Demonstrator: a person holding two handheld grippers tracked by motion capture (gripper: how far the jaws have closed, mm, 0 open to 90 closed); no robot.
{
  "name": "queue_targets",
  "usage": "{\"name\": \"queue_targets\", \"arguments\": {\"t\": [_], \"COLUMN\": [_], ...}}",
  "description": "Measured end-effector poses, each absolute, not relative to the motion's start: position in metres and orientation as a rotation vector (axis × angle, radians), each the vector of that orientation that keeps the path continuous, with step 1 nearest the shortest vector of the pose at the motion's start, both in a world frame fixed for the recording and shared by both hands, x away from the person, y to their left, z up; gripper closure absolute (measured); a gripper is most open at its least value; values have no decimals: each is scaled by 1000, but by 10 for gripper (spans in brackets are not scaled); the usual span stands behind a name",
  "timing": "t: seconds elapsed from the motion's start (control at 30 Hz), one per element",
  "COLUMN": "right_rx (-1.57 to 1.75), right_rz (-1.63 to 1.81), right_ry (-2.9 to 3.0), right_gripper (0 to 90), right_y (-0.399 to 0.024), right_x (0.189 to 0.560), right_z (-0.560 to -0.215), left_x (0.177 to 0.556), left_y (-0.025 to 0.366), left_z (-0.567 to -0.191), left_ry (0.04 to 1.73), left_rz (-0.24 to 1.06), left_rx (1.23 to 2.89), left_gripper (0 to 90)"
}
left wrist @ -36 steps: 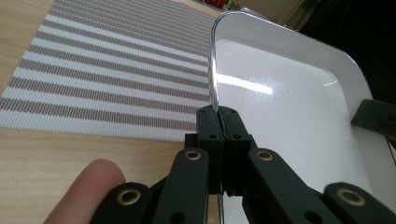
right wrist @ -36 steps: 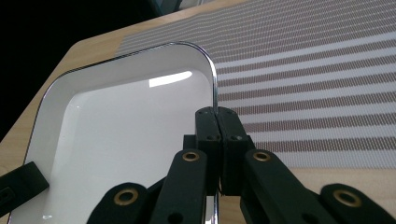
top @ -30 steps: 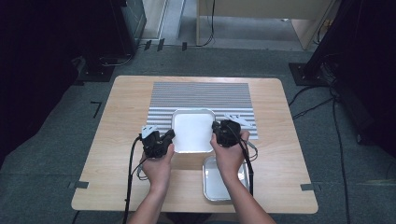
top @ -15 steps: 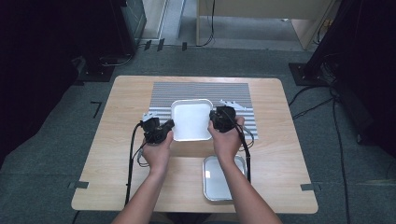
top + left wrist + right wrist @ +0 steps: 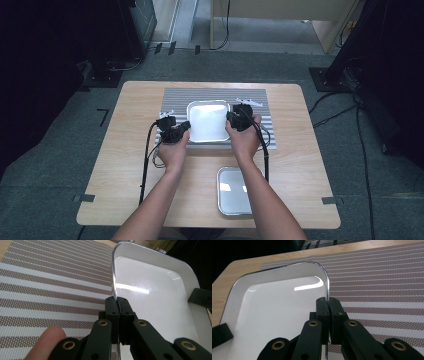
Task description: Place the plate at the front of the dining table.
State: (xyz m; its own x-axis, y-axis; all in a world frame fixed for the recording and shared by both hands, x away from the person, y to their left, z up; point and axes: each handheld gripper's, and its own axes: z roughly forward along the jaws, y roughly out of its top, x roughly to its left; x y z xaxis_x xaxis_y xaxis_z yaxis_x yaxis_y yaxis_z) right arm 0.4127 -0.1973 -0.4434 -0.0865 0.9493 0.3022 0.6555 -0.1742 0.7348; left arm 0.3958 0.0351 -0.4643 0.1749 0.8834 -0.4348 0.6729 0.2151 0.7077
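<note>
High view is showing the left gripper (image 5: pixel 184 129) and the right gripper (image 5: pixel 231 119) pinching opposite side rims of the white tray (image 5: pixel 208 122), which is sitting over the striped mat (image 5: pixel 215 95) on the wooden table (image 5: pixel 130 150). Left gripper view and right gripper view are each showing black jaws clamped tight on the tray's thin rim. A second metal tray (image 5: pixel 235 192) is lying near the table's front edge, well apart.

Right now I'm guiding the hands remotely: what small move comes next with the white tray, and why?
Probably ease it down flat. The left gripper and right gripper are clamped on opposite rims of the white tray, already over the striped mat.
</note>
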Motion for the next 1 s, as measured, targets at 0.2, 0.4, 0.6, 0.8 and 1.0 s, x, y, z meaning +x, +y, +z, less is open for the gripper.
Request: {"name": "queue_targets", "arguments": {"t": [0.2, 0.4, 0.6, 0.8, 1.0], "right_rx": [1814, 1836, 1823, 1853, 1879], "right_rz": [1123, 1119, 1093, 1065, 1069], "right_ry": [1778, 1802, 1820, 1821, 1811], "right_gripper": [882, 882, 879, 883, 883], "right_y": [-198, -198, -198, -199, -198], "right_x": [424, 438, 450, 462, 474], "right_z": [-457, -464, -467, -478, -491], "left_x": [408, 419, 433, 445, 460], "left_y": [35, 38, 35, 33, 33], "left_z": [-472, -479, -482, -491, -496], "left_ry": [1580, 1588, 1612, 1644, 1669], "left_rz": [281, 266, 245, 213, 197], "left_rx": [1535, 1542, 1551, 1576, 1615], "left_gripper": [894, 894, 894, 894, 894]}}
